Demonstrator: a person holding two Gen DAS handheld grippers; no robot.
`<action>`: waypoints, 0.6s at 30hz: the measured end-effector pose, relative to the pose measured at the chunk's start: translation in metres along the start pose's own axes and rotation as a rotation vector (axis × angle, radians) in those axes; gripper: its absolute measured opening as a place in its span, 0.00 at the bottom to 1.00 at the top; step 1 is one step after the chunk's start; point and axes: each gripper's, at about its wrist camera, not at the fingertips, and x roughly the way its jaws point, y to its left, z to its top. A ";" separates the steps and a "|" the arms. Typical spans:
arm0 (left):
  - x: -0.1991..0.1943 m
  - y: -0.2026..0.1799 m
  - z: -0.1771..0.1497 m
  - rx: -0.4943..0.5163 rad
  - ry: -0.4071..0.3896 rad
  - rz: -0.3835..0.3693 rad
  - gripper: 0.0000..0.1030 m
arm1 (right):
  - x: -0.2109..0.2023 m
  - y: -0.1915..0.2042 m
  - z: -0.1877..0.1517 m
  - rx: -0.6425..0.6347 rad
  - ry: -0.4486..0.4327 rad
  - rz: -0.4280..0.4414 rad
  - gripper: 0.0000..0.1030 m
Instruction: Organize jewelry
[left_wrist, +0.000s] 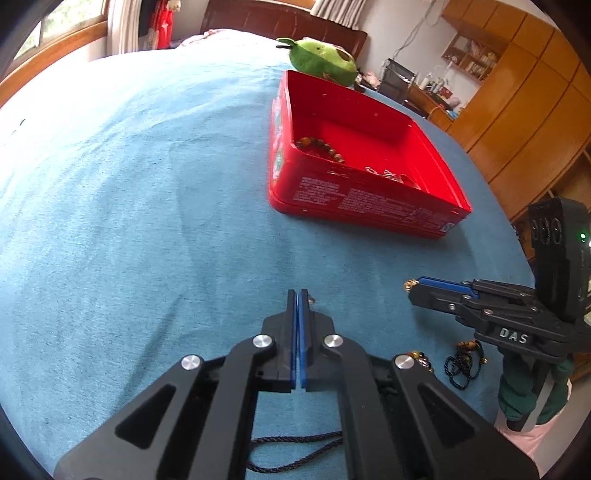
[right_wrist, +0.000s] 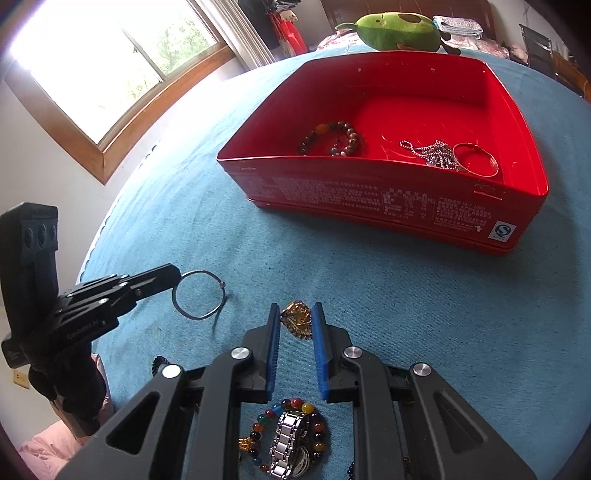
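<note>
Two grips are already made: the left gripper is clamped shut on a thin wire bangle, and the right gripper pinches a gold beaded piece between narrowly parted pads. Both hang on the near side of the red tin; the right is nearer its long front wall.
</note>
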 end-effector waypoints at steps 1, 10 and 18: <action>0.002 0.002 0.000 -0.007 0.006 0.000 0.00 | 0.000 0.000 0.000 0.000 0.000 0.000 0.16; 0.027 0.014 -0.001 -0.077 0.100 -0.069 0.01 | 0.001 -0.001 -0.001 0.002 0.002 -0.004 0.16; 0.031 -0.014 0.007 0.047 0.099 -0.054 0.01 | 0.000 -0.001 -0.001 0.004 0.000 -0.001 0.16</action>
